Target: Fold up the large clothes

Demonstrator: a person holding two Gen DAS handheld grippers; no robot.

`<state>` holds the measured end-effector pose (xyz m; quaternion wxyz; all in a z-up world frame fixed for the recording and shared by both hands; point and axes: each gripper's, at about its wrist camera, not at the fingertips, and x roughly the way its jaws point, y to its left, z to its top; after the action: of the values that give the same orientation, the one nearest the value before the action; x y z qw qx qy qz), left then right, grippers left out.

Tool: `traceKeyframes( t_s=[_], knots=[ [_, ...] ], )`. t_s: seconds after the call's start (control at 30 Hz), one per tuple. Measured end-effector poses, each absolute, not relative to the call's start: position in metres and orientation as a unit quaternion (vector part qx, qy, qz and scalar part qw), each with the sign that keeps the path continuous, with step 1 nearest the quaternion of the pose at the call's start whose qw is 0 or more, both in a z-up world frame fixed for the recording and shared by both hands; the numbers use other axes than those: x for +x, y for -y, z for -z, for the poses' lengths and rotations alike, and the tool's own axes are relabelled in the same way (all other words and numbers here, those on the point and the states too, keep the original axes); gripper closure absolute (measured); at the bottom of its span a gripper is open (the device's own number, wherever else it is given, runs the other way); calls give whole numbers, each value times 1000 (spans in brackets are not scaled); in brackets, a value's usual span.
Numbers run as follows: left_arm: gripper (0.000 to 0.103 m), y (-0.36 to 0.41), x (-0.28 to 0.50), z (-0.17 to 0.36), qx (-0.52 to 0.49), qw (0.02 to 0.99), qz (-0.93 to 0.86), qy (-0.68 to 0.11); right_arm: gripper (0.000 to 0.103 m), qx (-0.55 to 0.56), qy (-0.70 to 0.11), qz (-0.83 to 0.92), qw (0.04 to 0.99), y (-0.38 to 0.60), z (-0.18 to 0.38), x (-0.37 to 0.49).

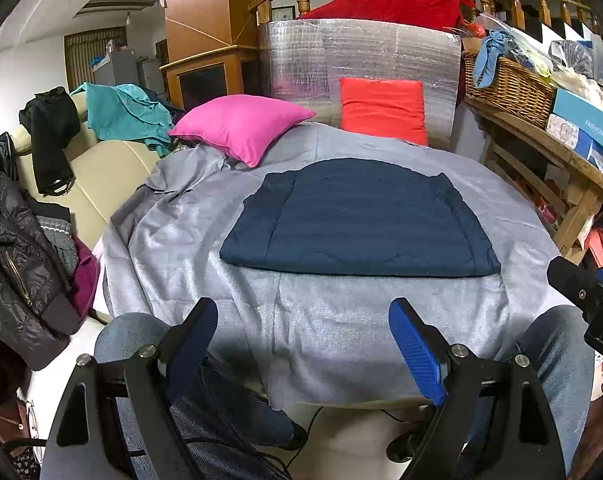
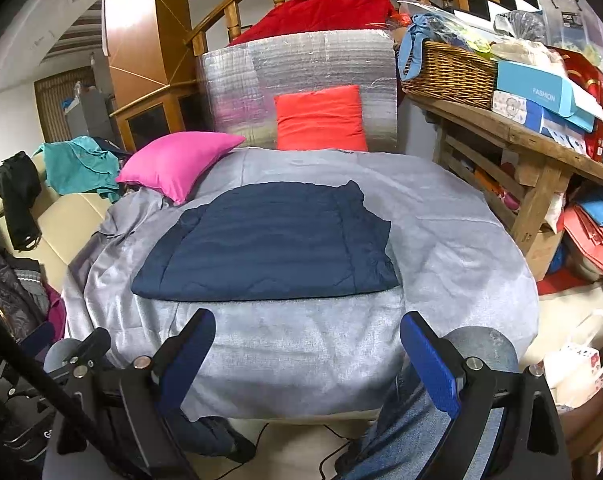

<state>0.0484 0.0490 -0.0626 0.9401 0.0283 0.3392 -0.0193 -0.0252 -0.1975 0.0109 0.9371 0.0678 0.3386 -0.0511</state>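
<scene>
Lying flat in the middle of the grey sheet [image 1: 181, 248] is the navy quilted jacket [image 1: 357, 224], folded into a neat rectangle with its near edge straight and its far edge rounded; the left gripper [image 1: 303, 344] hangs above the near edge of the sheet with its blue pads spread wide and nothing between them, well short of the jacket; the right gripper [image 2: 307, 356] sits likewise over the near edge, jaws apart and empty; a pink pillow [image 1: 241, 128] rests at the far left corner; an orange cushion [image 1: 383, 110] leans against a silver foil panel [image 1: 301, 60] behind; the person's jeans [image 1: 557, 360] show below both grippers.
</scene>
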Motion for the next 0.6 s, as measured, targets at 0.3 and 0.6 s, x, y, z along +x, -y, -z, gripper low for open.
traceKeyframes(
  t_s=[0.3,0.6],
  knots=[
    [15,-48,47,64,30,940,17,-339,8,70,-339,48,937,197,-10,-25],
    [15,-49,47,64,27,940,16,-339,8,70,-339,48,937,196,-11,-26]
  ],
)
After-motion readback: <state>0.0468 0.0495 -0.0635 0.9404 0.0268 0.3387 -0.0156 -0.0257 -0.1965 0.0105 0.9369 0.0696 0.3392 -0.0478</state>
